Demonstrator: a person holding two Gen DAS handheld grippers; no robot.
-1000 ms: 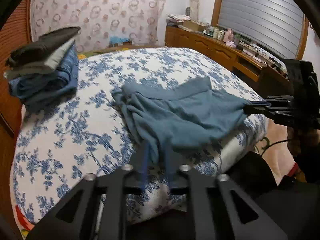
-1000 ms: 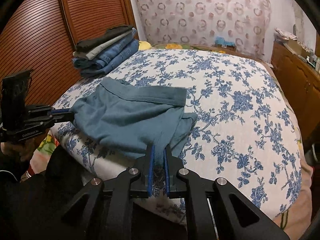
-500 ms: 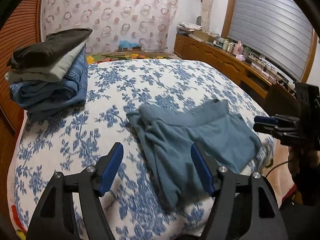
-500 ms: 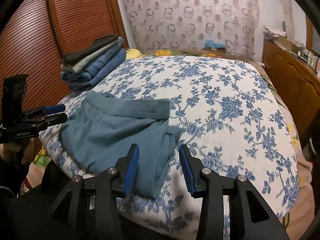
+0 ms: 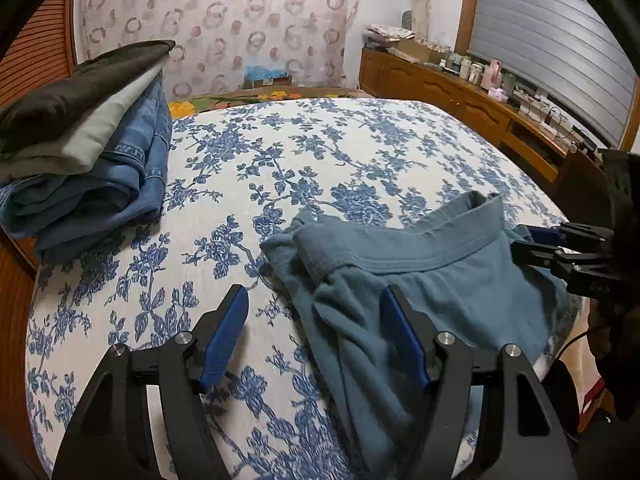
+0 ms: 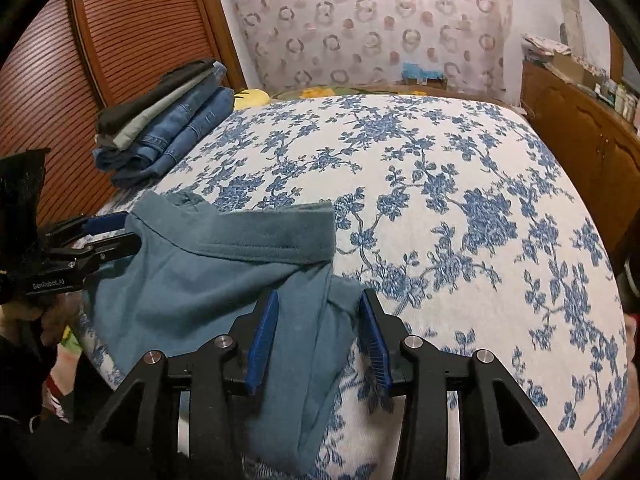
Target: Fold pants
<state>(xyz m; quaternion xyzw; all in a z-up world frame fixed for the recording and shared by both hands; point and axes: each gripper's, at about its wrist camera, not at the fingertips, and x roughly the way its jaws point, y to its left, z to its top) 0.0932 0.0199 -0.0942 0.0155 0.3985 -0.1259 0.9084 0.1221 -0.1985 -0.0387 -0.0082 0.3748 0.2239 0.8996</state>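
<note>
The teal pants (image 5: 404,288) lie folded on the near edge of the floral bed, waistband on the far side; they also show in the right wrist view (image 6: 208,288). My left gripper (image 5: 314,332) is open and empty, hovering over the pants' left edge. My right gripper (image 6: 318,334) is open and empty, its jaws standing either side of the pants' right fold. Each gripper appears in the other's view, the right one (image 5: 560,244) and the left one (image 6: 100,236), at opposite ends of the pants.
A stack of folded jeans and trousers (image 5: 80,148) sits at the bed's left side, also seen in the right wrist view (image 6: 164,120). A wooden louvred wardrobe (image 6: 120,40) stands on the left. A wooden sideboard (image 5: 480,96) with clutter runs along the right.
Both grippers were shut on the pants' near edge a second ago; they have opened, let go and moved forward over the pants, which now rest on the bed.
</note>
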